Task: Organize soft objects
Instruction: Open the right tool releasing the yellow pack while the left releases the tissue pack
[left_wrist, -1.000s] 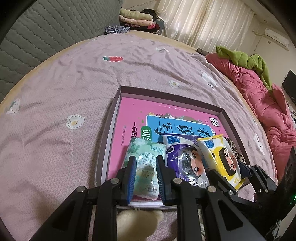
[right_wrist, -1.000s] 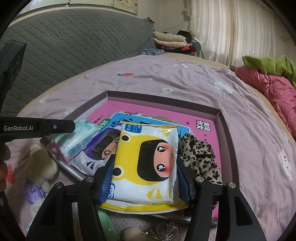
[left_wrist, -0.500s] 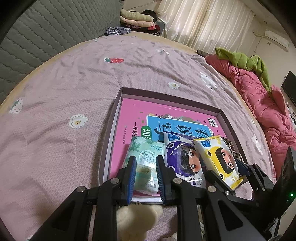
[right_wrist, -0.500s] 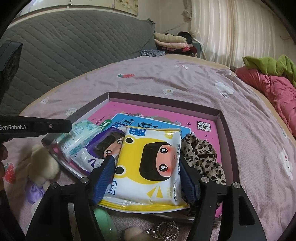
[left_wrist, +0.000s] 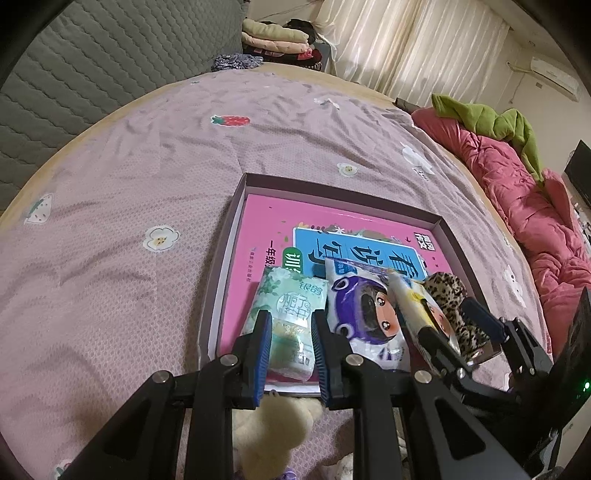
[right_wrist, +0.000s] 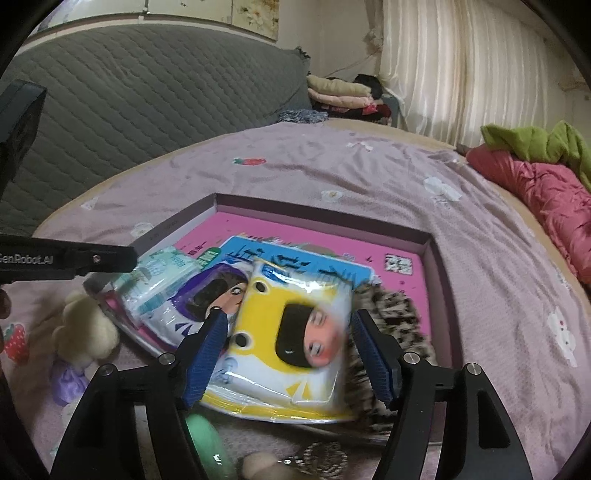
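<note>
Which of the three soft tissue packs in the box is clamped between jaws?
The pale green tissue pack, leftmost of the three; the purple and yellow cartoon-face packs lie free.

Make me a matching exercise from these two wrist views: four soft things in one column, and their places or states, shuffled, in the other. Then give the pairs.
Things:
1. green tissue pack
2. yellow wipes pack
3. leopard-print cloth
4. cream plush toy

Places or states:
A. on the bedspread, outside the box
B. pinched between the left gripper's pads
C. in the box, right of the yellow pack
D. between the right gripper's spread pads, not pressed

Pairs: 1-B, 2-D, 3-C, 4-A
</note>
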